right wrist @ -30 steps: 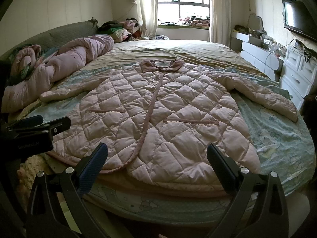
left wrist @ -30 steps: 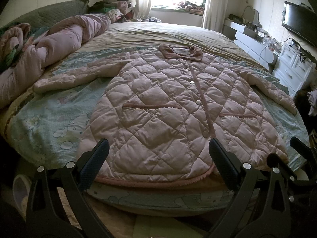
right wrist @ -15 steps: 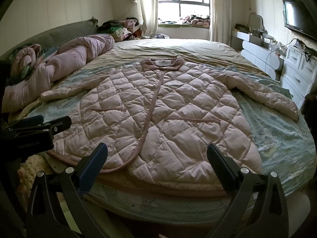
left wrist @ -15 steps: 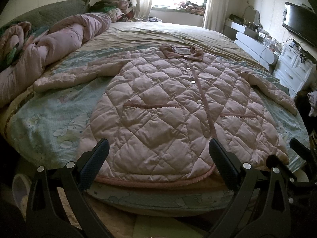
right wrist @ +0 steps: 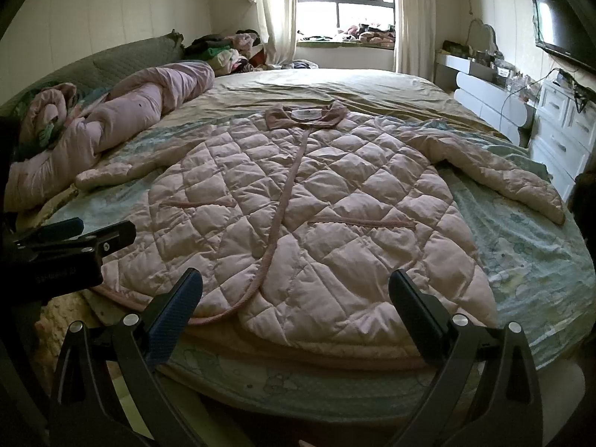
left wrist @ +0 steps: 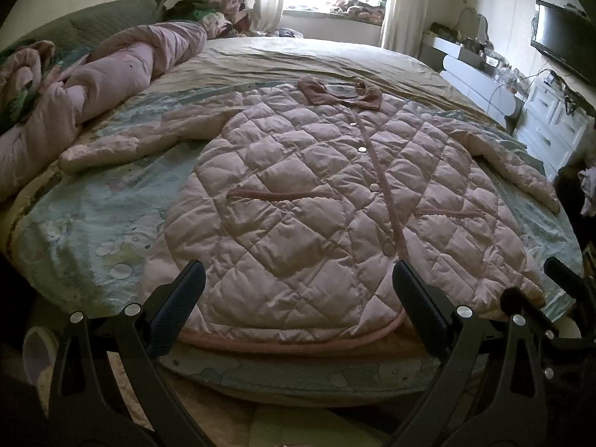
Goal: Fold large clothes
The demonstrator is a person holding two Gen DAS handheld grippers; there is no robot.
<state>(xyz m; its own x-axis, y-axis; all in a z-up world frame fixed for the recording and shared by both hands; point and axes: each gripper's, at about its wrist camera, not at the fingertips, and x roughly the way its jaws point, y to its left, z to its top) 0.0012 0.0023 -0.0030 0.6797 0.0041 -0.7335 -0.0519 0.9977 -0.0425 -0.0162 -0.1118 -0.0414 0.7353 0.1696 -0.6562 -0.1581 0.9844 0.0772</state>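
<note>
Lying rumpled at the upper left of the frame was a puffy pink duvet (left wrist: 111,74). Mid-frame, a quilted pink coat (left wrist: 335,201) — diamond-stitched, round snaps, darker collar — spread flat on the pale printed bedsheet (left wrist: 93,223), sleeves out. Left gripper (left wrist: 298,298) and right gripper (right wrist: 296,298) hovered at its hem, fingers wide apart, empty.

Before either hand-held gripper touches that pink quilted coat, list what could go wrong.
1. The coat's hem lies at the bed's near edge; a tug there may drag the coat off.
2. The puffy quilting may slip from a shallow pinch by the left hand-held gripper or the right hand-held gripper; both are open.
3. Both sleeves are spread wide and could trail during a fold.
</note>
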